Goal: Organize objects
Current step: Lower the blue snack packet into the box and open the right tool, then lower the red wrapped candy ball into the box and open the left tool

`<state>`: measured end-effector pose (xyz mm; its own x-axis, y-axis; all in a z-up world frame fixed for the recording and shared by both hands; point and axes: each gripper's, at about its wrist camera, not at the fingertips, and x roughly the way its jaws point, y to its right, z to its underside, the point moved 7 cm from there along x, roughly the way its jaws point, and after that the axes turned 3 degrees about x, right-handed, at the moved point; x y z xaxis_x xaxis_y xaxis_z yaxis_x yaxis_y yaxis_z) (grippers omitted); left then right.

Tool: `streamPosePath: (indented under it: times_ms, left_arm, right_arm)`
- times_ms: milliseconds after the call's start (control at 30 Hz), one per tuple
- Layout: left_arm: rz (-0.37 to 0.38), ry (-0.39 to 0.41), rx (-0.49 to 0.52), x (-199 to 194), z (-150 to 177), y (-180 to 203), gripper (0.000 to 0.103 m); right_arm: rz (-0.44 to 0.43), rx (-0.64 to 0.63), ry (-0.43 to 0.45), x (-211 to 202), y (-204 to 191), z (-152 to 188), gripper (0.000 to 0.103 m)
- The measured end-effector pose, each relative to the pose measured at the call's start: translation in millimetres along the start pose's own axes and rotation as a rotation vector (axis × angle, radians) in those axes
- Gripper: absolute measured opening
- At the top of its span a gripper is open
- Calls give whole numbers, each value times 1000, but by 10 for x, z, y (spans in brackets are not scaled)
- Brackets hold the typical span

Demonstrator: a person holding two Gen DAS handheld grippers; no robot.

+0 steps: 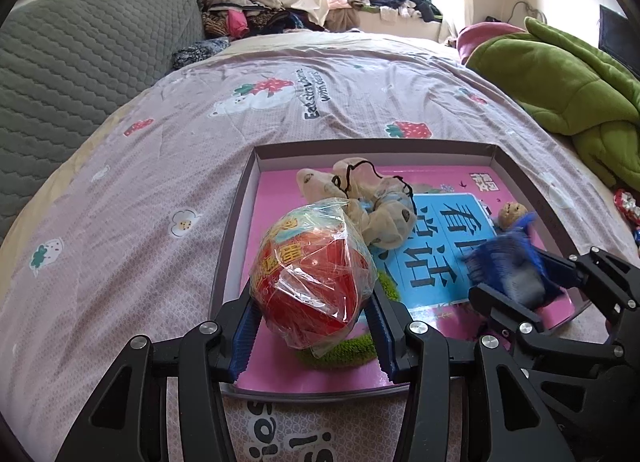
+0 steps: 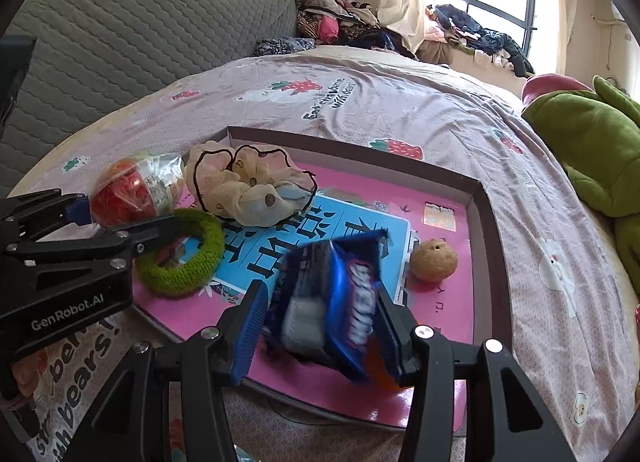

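A shallow pink box (image 1: 372, 148) (image 2: 486, 222) lies on the bed. My left gripper (image 1: 314, 326) is shut on a red ball wrapped in clear plastic (image 1: 312, 278) (image 2: 128, 190), held over the box's near left part. My right gripper (image 2: 324, 326) is shut on a blue snack packet (image 2: 340, 302) (image 1: 508, 266), held over the box's near right part; the packet is blurred. In the box lie a beige scrunchie (image 1: 368, 198) (image 2: 248, 182), a green fuzzy hair ring (image 2: 184, 262) (image 1: 348, 350) and a walnut (image 2: 434, 260) (image 1: 514, 214).
The box sits on a pink strawberry-print bedsheet (image 1: 160, 150). A grey quilted headboard (image 1: 60, 62) rises at the left. A green plush blanket (image 1: 560, 82) lies at the right. Piled clothes (image 1: 248, 10) fill the far side by the window.
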<state>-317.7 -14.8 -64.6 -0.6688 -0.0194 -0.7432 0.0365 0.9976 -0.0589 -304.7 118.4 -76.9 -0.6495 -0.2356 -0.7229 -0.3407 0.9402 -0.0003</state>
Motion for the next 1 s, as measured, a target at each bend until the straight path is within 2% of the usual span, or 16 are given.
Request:
streamPosePath:
  times_ms: [800,1000]
  left_arm:
    - [-24,-50,-5,93,70,-42,52]
    - [-18,-57,-8,86,62,-31,59]
  right_arm:
    - [7,51,37,-157,93,-95,51]
    - [8,55,38,-158,102,-99,51]
